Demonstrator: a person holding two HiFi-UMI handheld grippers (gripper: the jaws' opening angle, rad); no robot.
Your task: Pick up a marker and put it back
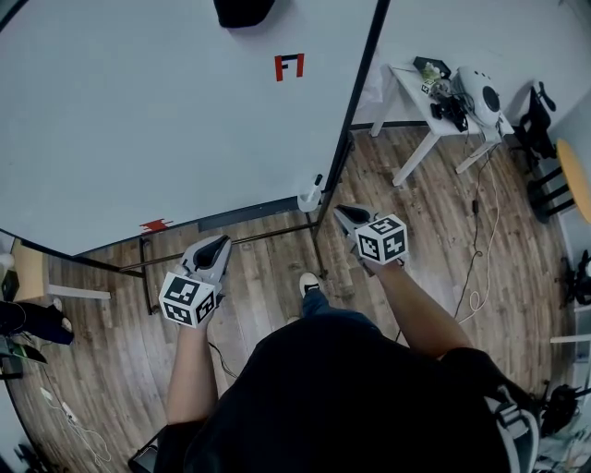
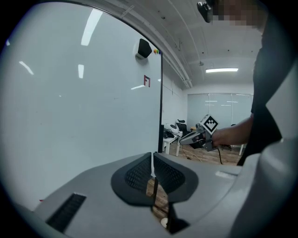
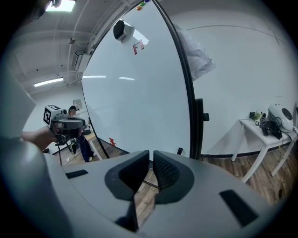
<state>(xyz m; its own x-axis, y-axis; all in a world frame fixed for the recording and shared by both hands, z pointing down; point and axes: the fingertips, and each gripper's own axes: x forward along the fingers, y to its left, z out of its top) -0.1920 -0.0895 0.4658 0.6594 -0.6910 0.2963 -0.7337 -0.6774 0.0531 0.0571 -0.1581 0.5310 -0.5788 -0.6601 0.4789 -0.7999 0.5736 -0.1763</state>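
Observation:
A black-capped marker (image 1: 318, 180) stands upright in a small white cup (image 1: 309, 199) at the whiteboard's (image 1: 166, 111) lower right corner; its cap (image 3: 179, 151) peeks over my right jaws in the right gripper view. My right gripper (image 1: 343, 214) (image 3: 151, 155) hovers just right of and below the cup, apart from it, jaws a narrow gap apart with nothing between them. My left gripper (image 1: 214, 245) (image 2: 152, 155) hangs lower left in front of the board, jaws together and empty. Each gripper shows in the other's view: the right gripper (image 2: 186, 138), the left gripper (image 3: 70, 124).
A black eraser (image 1: 243, 11) and a red mark (image 1: 289, 66) sit high on the board. The board's black stand (image 1: 319, 236) reaches the wooden floor. A white table (image 1: 411, 97) with gear stands to the right, with a cable (image 1: 478, 268) on the floor beside it.

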